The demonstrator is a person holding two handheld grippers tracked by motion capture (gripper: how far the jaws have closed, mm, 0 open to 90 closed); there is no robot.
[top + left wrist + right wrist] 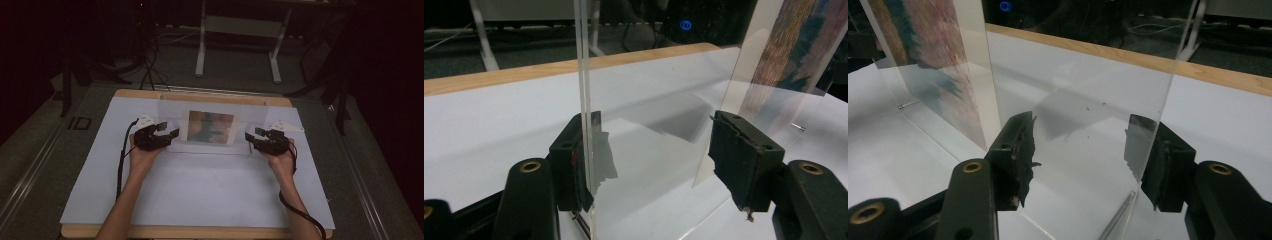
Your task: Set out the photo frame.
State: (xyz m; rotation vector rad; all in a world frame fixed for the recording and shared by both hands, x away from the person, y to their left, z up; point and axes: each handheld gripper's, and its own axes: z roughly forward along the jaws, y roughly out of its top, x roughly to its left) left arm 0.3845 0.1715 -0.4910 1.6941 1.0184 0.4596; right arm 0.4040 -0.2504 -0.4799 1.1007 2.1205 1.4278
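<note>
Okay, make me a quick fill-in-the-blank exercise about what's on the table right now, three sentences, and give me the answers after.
1. The clear acrylic frame stands on a ____ sheet that covers the wooden table.
2. The left gripper and the right gripper sit at opposite ____ of the frame.
3. Both grippers' jaws are ____, with a panel edge between them.

Answers: white; ends; open

High view dim, soft, corners vignetted to black — only the white tabletop [200, 190] lit. Both gripper views brighter; clear panel [649, 125] carries faint reflections, near black jaws slightly blurred — background dark.
</note>
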